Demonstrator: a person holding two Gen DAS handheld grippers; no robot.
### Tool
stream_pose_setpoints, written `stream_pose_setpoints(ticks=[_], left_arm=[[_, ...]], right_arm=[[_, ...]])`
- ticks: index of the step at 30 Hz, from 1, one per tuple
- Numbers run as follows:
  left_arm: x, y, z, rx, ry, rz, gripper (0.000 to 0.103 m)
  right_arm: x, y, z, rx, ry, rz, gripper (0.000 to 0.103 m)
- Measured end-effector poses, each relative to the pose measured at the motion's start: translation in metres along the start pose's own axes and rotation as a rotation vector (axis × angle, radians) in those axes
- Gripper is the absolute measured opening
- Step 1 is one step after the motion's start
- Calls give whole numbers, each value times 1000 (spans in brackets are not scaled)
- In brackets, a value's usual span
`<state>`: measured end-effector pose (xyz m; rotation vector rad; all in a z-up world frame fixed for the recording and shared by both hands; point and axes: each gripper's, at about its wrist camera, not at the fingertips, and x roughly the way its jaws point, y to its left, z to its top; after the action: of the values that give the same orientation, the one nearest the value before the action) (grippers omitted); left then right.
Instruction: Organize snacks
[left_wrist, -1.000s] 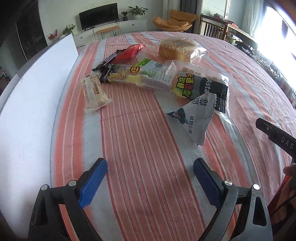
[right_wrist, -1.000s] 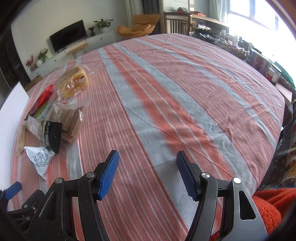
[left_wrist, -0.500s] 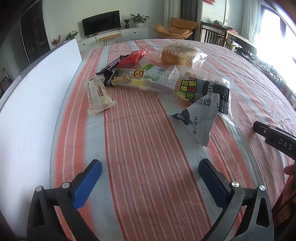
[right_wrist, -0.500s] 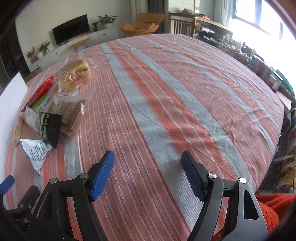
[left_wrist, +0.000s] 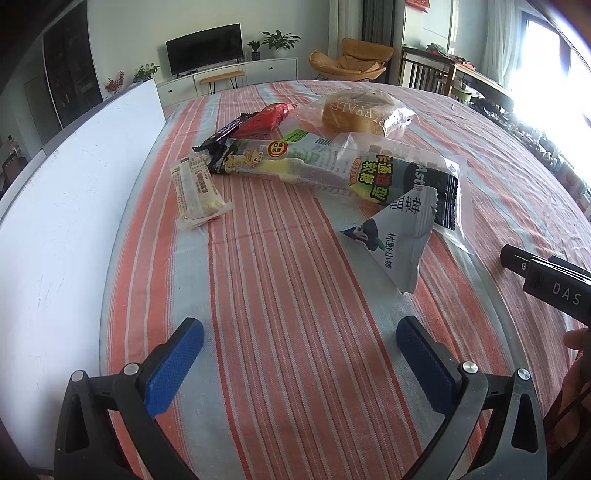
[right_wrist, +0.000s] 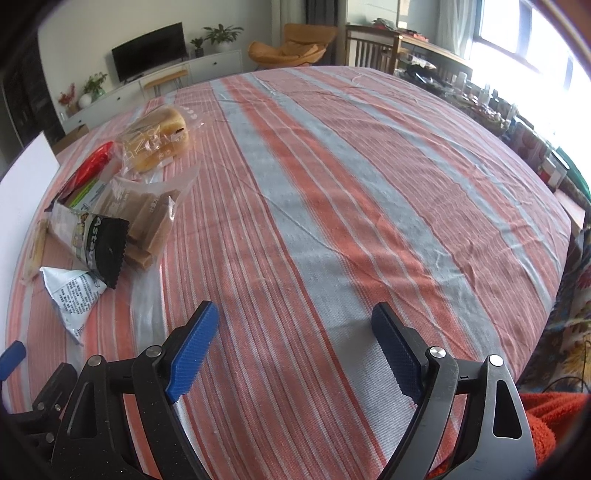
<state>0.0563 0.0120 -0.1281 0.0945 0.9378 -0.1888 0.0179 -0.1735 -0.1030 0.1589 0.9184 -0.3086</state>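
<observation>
Your left gripper (left_wrist: 299, 343) is spread wide and holds nothing, hovering low over the striped cloth (left_wrist: 288, 295) on the tabletop. Its blue pads (left_wrist: 173, 365) frame bare cloth, short of the snacks.

Snack pile sits ahead of it, all loose on the cloth:
- Pale wafer bar (left_wrist: 195, 192), nearest the white board (left_wrist: 66, 206) on your left, apart from the rest.
- Long green-yellow candy pack (left_wrist: 295, 166), lying crosswise, its right end over a clear bag (left_wrist: 424, 162) with a black panel.
- Grey triangle pouch (left_wrist: 399, 240), nearest you, its top corner touching the clear bag.
- Dark bar (left_wrist: 225, 133) and red wrapper (left_wrist: 266, 118) side by side behind the candy pack.
- Bagged bread (left_wrist: 358, 110) farthest back.

Your right gripper (right_wrist: 295, 339) is also wide apart and empty, low over open cloth (right_wrist: 332, 221), well to the right of the pile. From that side the bread (right_wrist: 159, 140), the brown biscuits in the clear bag (right_wrist: 147, 218) and the triangle pouch (right_wrist: 74, 295) all lie off to its left. The tip of the right tool's black body (left_wrist: 543, 277) shows at the edge of the left view.
</observation>
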Motion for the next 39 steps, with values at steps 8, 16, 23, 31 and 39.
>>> stream_pose_setpoints(ticks=[8, 16, 23, 31, 39], left_arm=[[0, 0, 0, 1, 0, -1, 103], [0, 0, 0, 1, 0, -1, 103], [0, 0, 0, 1, -1, 0, 103], [0, 1, 0, 1, -1, -1, 103], [0, 1, 0, 1, -2, -1, 103]], right_arm=[[0, 1, 1, -16, 26, 12, 90], [0, 1, 2, -17, 30, 13, 90], [0, 3, 1, -18, 20, 10, 92], [-1, 3, 0, -12, 18, 6, 92], [-3, 3, -1, -12, 20, 8, 92]])
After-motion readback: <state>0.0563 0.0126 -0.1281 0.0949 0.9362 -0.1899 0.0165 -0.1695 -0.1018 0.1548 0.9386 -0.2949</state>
